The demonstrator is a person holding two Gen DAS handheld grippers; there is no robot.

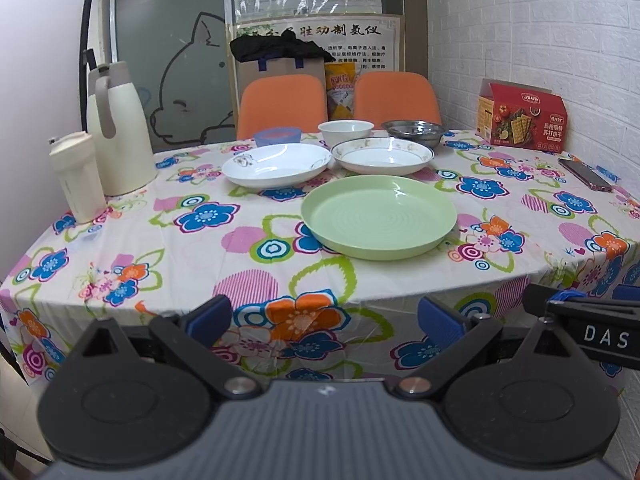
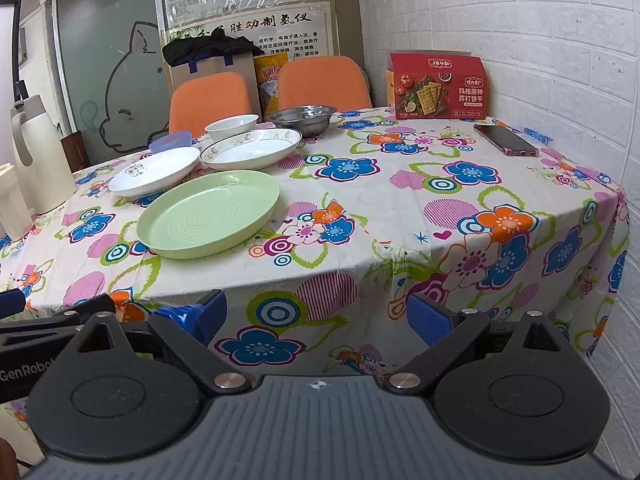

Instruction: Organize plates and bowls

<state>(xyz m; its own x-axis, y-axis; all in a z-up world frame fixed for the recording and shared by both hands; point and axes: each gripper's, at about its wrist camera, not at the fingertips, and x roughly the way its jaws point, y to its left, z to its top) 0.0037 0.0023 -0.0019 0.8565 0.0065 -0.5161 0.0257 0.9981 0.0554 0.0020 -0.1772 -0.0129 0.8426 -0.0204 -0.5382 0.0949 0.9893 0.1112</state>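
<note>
Green plate [image 1: 378,220] lies flat, rim up, on the floral cloth [image 1: 160,240]; white plates [image 1: 276,164] behind it. Both grippers [image 1: 324,316] [image 2: 316,312] gape wide, empty.

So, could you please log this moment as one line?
left tool open | right tool open | both short of table | green plate nearest, untouched | dishes unstacked
</note>
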